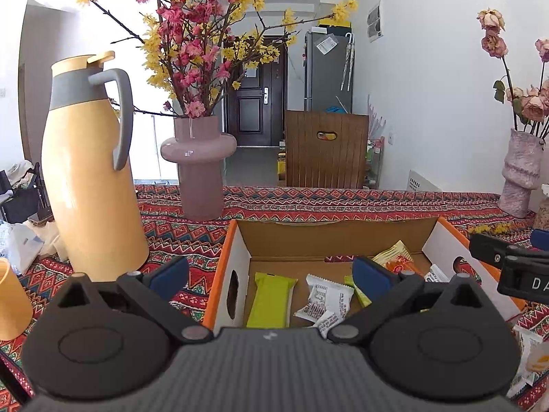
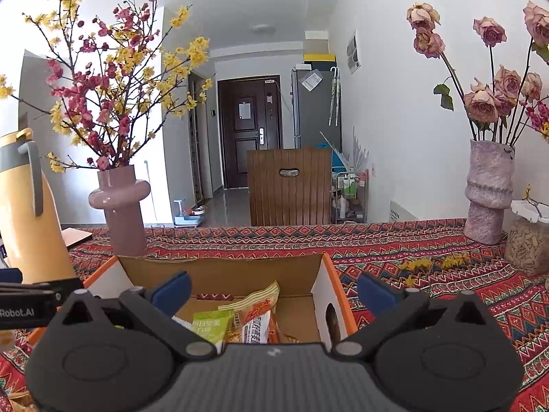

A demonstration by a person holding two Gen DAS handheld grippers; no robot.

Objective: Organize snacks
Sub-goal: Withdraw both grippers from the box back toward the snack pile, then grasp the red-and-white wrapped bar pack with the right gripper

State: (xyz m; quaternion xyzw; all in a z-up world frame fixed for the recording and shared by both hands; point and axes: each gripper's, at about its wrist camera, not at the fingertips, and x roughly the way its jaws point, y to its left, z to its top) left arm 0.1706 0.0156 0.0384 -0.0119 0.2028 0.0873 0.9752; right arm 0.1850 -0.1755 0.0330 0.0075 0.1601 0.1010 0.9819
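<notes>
An open cardboard box (image 1: 236, 257) with orange outer walls sits on the patterned tablecloth. Inside lie a lime-green bar (image 1: 269, 300), a white printed packet (image 1: 324, 302) and an orange packet (image 1: 399, 262). My left gripper (image 1: 271, 274) hovers open over the box's left half, with nothing between its blue-padded fingers. The right wrist view shows the same box (image 2: 219, 271) holding a green packet (image 2: 209, 328) and an orange packet (image 2: 255, 322). My right gripper (image 2: 274, 292) is open above the box's right wall, empty. Part of it enters the left wrist view as a black body (image 1: 514, 267).
A tall yellow thermos (image 1: 89, 178) stands left of the box, a pink vase (image 1: 199, 168) of blossoms behind it. A yellow cup (image 1: 10, 302) is at far left. A textured vase (image 2: 489, 192) of roses and a filled jar (image 2: 528, 243) stand right. More packets (image 1: 528, 360) lie beside the box.
</notes>
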